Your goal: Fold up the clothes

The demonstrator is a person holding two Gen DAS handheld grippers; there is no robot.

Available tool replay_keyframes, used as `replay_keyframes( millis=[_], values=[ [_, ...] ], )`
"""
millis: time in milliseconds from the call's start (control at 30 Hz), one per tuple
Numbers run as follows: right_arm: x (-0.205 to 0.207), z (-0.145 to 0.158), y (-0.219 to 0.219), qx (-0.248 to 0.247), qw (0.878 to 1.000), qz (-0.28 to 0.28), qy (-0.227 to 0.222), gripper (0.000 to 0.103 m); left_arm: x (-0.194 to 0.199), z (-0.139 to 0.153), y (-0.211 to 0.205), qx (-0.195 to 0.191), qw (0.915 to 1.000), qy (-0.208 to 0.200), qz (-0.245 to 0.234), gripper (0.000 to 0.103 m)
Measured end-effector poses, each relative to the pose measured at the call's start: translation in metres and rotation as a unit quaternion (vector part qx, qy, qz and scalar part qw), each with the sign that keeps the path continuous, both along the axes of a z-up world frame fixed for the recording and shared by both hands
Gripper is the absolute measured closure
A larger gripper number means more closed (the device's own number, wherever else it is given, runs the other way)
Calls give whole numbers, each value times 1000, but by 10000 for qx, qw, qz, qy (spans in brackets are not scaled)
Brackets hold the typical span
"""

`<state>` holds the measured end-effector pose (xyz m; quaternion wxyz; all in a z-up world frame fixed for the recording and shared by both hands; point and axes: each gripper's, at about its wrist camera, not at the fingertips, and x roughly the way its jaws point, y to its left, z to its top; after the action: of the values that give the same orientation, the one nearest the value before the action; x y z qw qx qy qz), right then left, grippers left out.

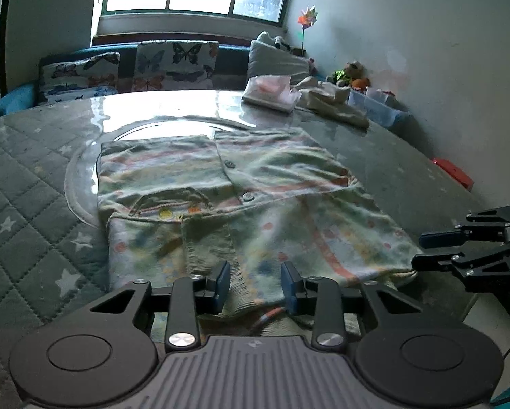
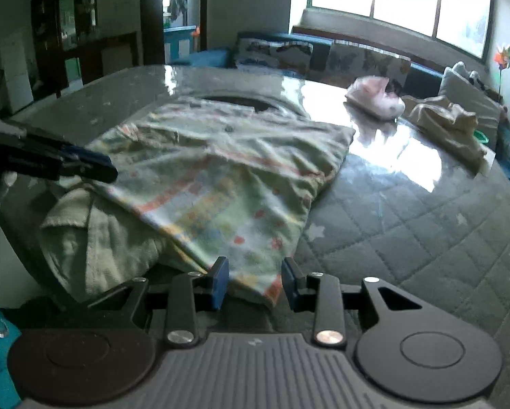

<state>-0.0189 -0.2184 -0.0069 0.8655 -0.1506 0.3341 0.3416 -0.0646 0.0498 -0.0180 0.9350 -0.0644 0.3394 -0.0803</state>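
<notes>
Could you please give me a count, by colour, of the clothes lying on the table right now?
Green patterned: 1, the cardigan spread at the near edge.
Pink: 1, a folded piece at the far side.
Cream: 1, a loosely piled piece beside the pink one.
Total: 3

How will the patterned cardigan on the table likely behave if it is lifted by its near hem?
The patterned cardigan is probably floppy: it lies creased, with one part folded over another. It likely sags from any pinch point, as its near edge already droops off the table. It looks like a thin knit, so probably light.
</notes>
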Motion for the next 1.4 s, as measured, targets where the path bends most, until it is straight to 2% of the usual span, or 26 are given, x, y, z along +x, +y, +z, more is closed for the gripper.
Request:
replay_keyframes(
  millis=[167,300,367,433,633,833,967,1100,1200,1400],
  values=[
    [4,-11,5,16,9999,42,128,69,-2,-5,3,-66,9998,128,126,66],
    [4,-6,2,61,9999,-21,122,67,-2,-3,6,-121,9995,173,222,65],
    [2,-3,3,100,9999,-1,51,63,-3,-2,5,-114,9995,180,243,63],
    [0,0,3,138,9999,21,-22,54,-4,-1,5,-100,9994,183,261,58],
    [-5,-5,9,136,9998,153,28,46,-8,4,3,-31,9993,184,313,51],
    [-12,0,10,201,9996,177,-134,22,-16,9,1,61,9992,96,377,38],
    [-16,0,7,277,9995,128,-115,14,-23,13,-3,148,9991,-42,390,24],
    [-23,2,3,426,9989,119,-180,1,-30,18,-7,194,9988,-212,407,7],
    [-28,4,1,513,9984,104,-232,0,-36,21,-9,193,9984,-323,417,1],
    [-35,4,-3,726,9972,37,-195,0,-47,26,-12,145,9979,-507,386,0]
  ],
)
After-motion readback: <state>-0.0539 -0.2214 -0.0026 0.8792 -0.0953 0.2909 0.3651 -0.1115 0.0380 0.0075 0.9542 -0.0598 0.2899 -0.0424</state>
